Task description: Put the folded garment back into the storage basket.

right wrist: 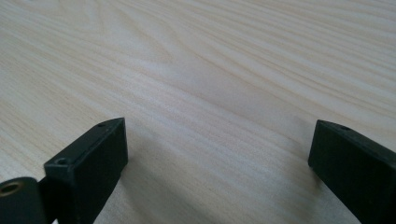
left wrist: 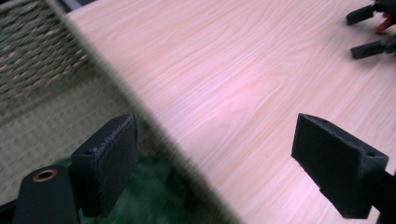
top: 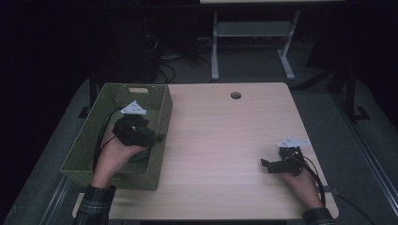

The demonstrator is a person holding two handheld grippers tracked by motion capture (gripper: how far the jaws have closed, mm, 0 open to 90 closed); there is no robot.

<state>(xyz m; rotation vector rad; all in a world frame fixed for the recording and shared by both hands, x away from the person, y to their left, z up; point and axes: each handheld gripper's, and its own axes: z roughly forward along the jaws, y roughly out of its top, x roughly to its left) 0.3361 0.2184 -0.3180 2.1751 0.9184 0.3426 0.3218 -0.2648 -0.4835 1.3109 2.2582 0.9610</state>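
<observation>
A green woven basket (top: 101, 154) stands on the left part of the light wooden table (top: 225, 131). My left gripper (top: 157, 137) hangs over the basket's right wall with its jaws wide apart. In the left gripper view the left gripper (left wrist: 215, 158) straddles the basket's rim (left wrist: 154, 126), and a blurred dark green thing (left wrist: 154, 196) lies inside the basket below one jaw, with nothing held. My right gripper (top: 266, 165) rests low over the table near the front right, open and pointing left. In the right gripper view the right gripper (right wrist: 217, 163) has bare wood between its jaws.
A round cable hole (top: 235, 95) sits near the table's far edge. Beyond the table stand a white desk frame (top: 216, 42) and loose cables on a dark floor. The other gripper (left wrist: 371, 32) shows far off in the left gripper view.
</observation>
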